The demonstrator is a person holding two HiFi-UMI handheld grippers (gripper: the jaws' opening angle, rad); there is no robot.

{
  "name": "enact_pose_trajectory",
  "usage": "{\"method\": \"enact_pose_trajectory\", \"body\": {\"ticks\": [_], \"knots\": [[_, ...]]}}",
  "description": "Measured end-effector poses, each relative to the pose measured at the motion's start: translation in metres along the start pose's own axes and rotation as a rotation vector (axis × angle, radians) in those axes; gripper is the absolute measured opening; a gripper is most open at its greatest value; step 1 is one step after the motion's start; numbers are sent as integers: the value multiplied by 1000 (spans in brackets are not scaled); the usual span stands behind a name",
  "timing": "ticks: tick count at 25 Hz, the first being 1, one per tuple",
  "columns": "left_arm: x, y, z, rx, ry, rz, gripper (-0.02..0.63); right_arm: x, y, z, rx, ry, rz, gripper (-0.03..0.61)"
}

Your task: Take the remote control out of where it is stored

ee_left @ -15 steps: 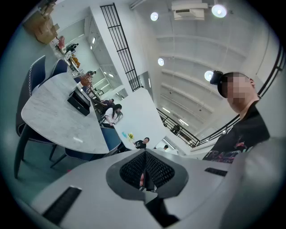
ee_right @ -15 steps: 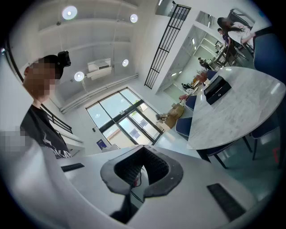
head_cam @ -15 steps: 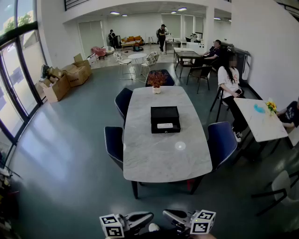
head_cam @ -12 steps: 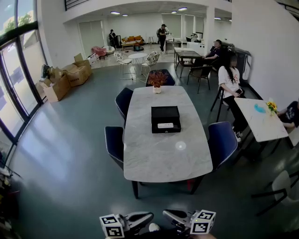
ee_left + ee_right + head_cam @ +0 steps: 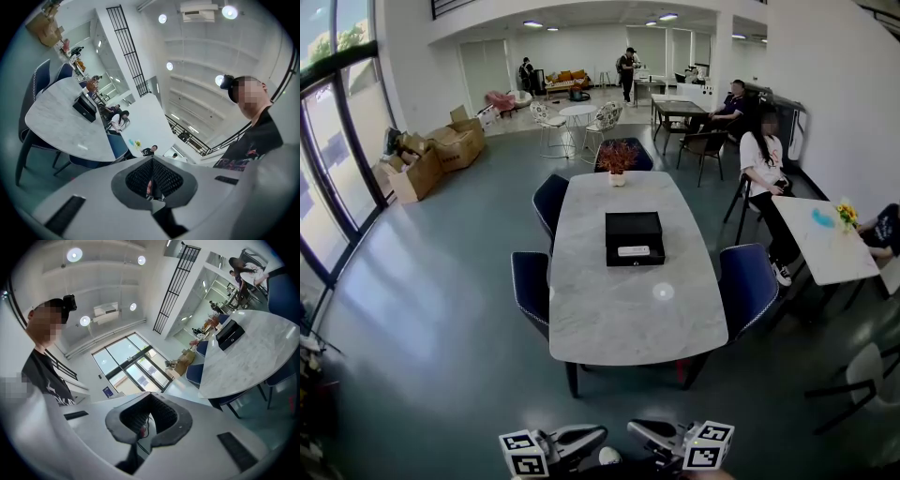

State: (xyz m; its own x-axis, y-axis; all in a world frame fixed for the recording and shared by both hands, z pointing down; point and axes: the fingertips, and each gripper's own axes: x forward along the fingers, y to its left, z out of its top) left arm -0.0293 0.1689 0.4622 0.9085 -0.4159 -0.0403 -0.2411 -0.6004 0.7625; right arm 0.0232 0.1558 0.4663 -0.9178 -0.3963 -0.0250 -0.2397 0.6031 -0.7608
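Note:
A black storage box [image 5: 634, 237] lies on the marble table [image 5: 619, 319], well ahead of me across the floor. A white remote control [image 5: 633, 250] rests in its open front part. Both grippers hang at the bottom edge of the head view, far from the table: the left gripper [image 5: 598, 436] and the right gripper [image 5: 636, 431], jaws pointing toward each other. In the left gripper view the left gripper [image 5: 152, 187] has its pads together with nothing between them. The right gripper [image 5: 146, 420] is likewise shut and empty. The box [image 5: 84, 107] [image 5: 230, 333] shows small in both gripper views.
Blue chairs [image 5: 746, 286] [image 5: 529, 286] stand around the table, and a potted plant [image 5: 617, 159] sits at its far end. A white side table [image 5: 823, 239] with seated people is on the right. Cardboard boxes [image 5: 431, 159] lie by the window wall on the left.

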Motion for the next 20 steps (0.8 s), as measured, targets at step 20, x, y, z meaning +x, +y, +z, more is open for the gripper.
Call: {"method": "enact_pose_trajectory", "body": {"ticks": [20], "knots": [[-5,15,21,27,1,16,8,0,-16,32,16,-81,-71,6]]}}
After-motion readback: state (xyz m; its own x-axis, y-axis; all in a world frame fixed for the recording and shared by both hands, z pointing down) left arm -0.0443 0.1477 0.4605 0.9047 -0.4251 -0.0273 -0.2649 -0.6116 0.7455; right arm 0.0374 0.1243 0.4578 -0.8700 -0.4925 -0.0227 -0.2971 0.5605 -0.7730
